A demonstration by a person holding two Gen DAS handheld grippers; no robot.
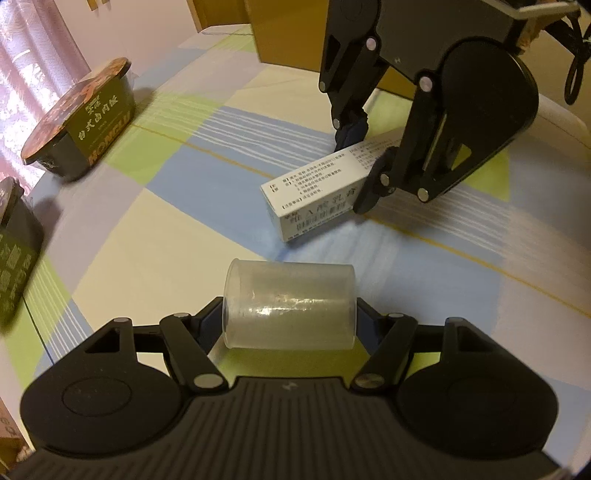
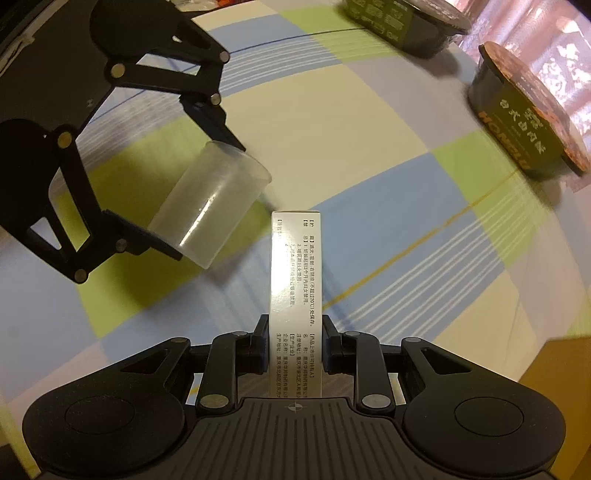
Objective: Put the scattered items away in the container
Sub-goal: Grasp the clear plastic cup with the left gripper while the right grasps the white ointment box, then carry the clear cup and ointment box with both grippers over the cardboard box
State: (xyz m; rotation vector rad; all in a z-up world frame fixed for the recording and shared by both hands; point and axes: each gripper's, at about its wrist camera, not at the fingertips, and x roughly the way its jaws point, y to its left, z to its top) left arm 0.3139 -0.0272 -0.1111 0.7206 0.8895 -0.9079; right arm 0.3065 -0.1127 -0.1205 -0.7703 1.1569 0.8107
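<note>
The clear plastic cup [image 1: 290, 304] is clamped sideways between the closed left gripper [image 1: 290, 325] fingers. The white box [image 2: 295, 291] is pinched by the right gripper [image 2: 295, 345], at 1 o'clock from the cup, both lifted clear of the cloth for carrying; the container cannot be identified.

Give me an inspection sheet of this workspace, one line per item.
Surface: checked cloth in blue, green and cream.
Job's things: clear plastic cup in left gripper; white medicine box in right gripper; container not identifiable.
Clutter: two dark food bowls, lids on.
Grippers: both shut on their items.
Cables: black cord behind right gripper.
Surroundings: pink curtain, brown box.
</note>
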